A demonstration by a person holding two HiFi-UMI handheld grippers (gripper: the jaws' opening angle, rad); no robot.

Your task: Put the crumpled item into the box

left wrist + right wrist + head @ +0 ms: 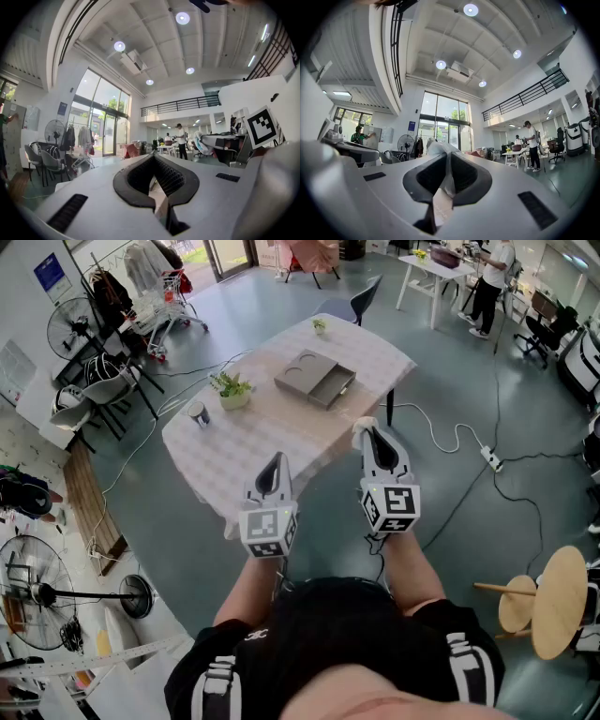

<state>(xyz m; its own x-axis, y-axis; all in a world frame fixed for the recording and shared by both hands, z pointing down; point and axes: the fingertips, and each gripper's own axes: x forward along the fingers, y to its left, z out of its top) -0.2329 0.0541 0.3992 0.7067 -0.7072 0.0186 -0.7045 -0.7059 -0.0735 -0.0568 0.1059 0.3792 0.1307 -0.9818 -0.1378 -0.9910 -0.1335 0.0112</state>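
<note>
While right tongs (369, 433) pinch crumpled white wad (439, 150), held up for carrying, flat grey open box (315, 379) waits ahead of both; left tongs (275, 463) pressed together, empty.

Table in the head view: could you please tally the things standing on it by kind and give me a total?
Potted plants: 2
Box: 1
Cup: 1
Total: 4
</note>
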